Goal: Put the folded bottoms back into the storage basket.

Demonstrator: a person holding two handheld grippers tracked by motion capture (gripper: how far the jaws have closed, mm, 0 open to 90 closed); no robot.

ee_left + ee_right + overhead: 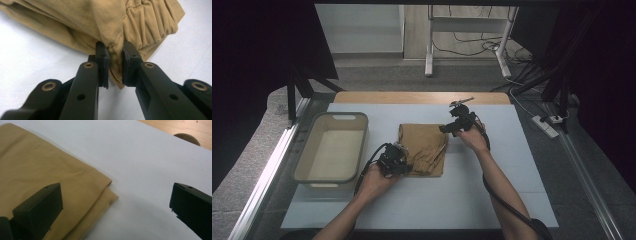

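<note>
A folded tan garment (424,147) lies on the white sheet (422,200) in the middle of the table. My left gripper (406,167) is at the garment's near left corner. In the left gripper view its pads (103,62) are shut on a bunched fold of the tan cloth (87,22), beside the gathered waistband (152,25). My right gripper (447,128) is at the garment's far right corner. In the right gripper view its jaws (116,192) stand wide open, one finger over the cloth (37,165) and the other over bare white sheet, with the folded corner between them and untouched.
An empty beige bin (363,142) stands on the left of the sheet, close to the left hand. A strip of wooden tabletop (422,97) runs along the far edge, with a round hole (187,138) in it. Cables and a power strip (546,125) lie on the floor at right.
</note>
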